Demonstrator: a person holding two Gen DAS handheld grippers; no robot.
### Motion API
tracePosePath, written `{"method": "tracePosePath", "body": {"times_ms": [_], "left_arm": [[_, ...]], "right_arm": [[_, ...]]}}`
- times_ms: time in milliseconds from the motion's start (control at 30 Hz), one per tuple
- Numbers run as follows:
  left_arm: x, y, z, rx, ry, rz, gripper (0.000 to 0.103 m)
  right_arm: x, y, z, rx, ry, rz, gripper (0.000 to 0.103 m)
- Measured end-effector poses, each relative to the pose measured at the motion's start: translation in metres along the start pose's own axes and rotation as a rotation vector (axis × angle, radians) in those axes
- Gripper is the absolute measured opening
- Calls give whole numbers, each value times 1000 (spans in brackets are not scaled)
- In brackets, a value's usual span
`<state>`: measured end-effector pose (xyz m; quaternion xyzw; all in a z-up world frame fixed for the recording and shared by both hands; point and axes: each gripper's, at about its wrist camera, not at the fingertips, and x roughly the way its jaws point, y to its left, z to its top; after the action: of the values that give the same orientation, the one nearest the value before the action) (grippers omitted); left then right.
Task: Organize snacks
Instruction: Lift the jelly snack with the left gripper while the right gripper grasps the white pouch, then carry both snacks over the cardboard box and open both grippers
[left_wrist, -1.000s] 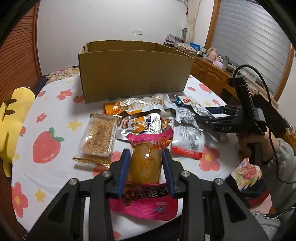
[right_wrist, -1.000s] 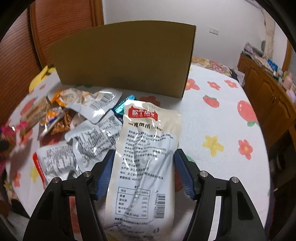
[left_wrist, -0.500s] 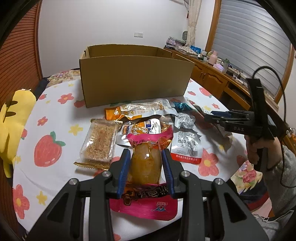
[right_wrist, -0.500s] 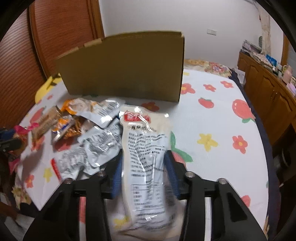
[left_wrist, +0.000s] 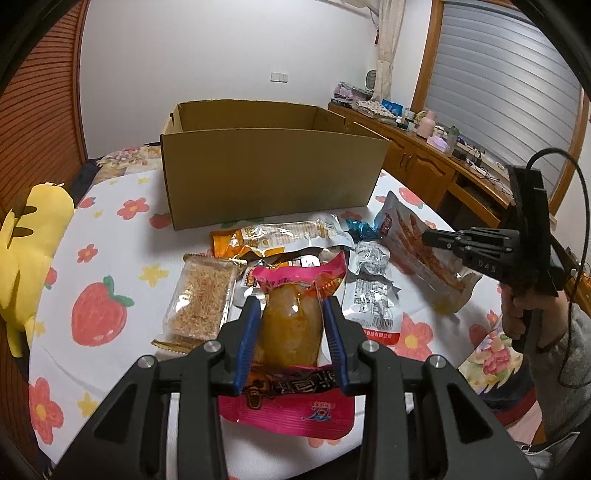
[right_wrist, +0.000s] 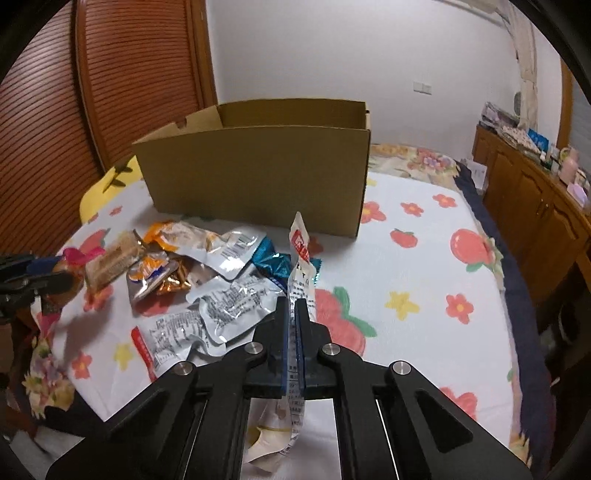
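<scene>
Left tongs (left_wrist: 291, 332): black linkage arms with blue pads, pointing forward and downward; the jaws stand partly apart, each pad pressed against a side of a pink-edged snack packet (left_wrist: 290, 328) clamped between them. Right tongs (right_wrist: 293, 317): same build, also angled downward; the jaws are brought fully together, pinching a thin white snack pouch (right_wrist: 301, 258) edge-on so that it stands upright between the pads. In the left wrist view the right tongs appear side-on at the right edge, gripped at the handle by the person's right hand (left_wrist: 524, 314), with a grey sleeve (left_wrist: 569, 354) below the wrist.
</scene>
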<state>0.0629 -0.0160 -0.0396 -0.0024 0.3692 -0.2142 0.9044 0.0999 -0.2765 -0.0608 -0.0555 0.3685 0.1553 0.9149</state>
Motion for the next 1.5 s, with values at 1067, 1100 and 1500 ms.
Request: {"method": "tracePosePath", "body": {"times_ms": [1067,1100,1500], "left_arm": [[-6,27,130,46,-202,72,33],[-4,30,135,46,-206,80,33],[45,55,191,50,-185,161,33]], "right_arm": [[-59,5,109,-136,-205,-19,0],[-57,5,113,-140,-206,-19,0],[-11,15,175,-187,-190,-53,0]]}}
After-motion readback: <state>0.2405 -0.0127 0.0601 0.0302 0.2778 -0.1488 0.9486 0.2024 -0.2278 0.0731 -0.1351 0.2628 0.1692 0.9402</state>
